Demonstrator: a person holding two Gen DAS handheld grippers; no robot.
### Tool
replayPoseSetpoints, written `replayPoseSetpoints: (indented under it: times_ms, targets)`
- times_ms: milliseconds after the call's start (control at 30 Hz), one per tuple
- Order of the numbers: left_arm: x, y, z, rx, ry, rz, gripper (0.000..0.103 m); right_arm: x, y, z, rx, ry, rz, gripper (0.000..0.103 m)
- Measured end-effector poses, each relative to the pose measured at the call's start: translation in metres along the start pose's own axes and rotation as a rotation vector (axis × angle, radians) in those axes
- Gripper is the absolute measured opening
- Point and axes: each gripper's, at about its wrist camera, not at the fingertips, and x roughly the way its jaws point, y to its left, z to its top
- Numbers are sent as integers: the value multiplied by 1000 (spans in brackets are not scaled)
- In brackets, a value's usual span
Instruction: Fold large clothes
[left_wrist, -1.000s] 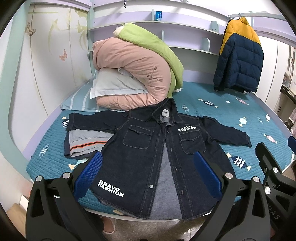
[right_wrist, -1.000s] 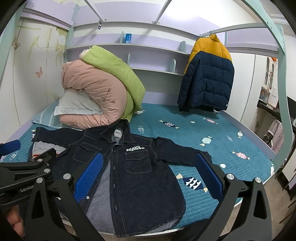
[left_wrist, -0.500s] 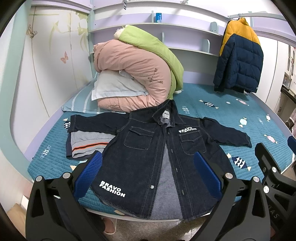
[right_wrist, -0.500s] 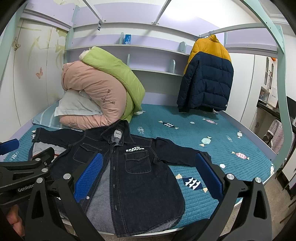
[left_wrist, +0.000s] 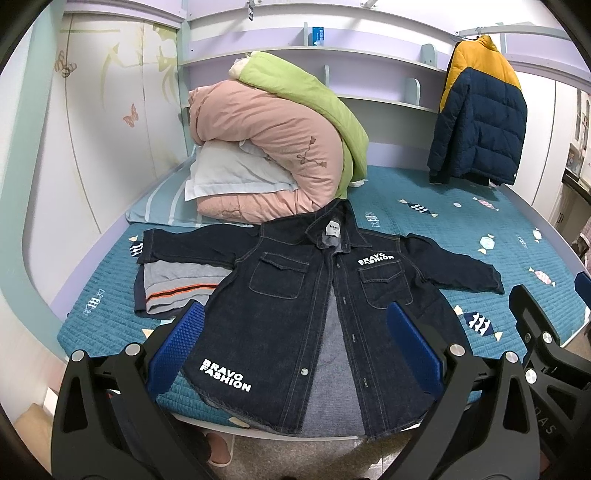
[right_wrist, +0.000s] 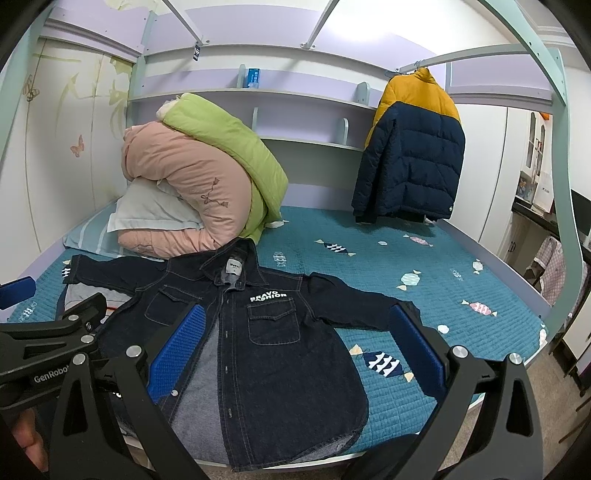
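Note:
A dark denim jacket (left_wrist: 295, 314) (right_wrist: 273, 343) lies face up on the teal bed, unbuttoned, sleeves spread sideways, hem at the near edge. White "BRAVO FASHION" lettering marks its chest and lower left hem. My left gripper (left_wrist: 295, 343) hovers open in front of the hem, nothing between its blue pads. My right gripper (right_wrist: 295, 347) is open too, held over the jacket's right half, with its right pad near the right cuff. The left gripper's body (right_wrist: 48, 350) shows at the left of the right wrist view.
A folded grey garment with an orange stripe (left_wrist: 177, 288) lies under the jacket's left sleeve. Rolled pink and green quilts (left_wrist: 280, 147) and a pillow are piled behind the collar. A navy and yellow puffer jacket (right_wrist: 410, 155) hangs at the back right. The teal mattress (right_wrist: 461, 280) stretches right.
Both grippers have drawn back and up slightly, so the jacket sits a little lower and farther in the views. The jacket itself has not moved; both stay open.

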Motion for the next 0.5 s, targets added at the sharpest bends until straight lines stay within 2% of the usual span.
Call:
replayPoseSetpoints:
  times_ms: [500]
  targets:
    - [-7,3,5,0,8,-10,98,1,-4,-1,7,11,7,96]
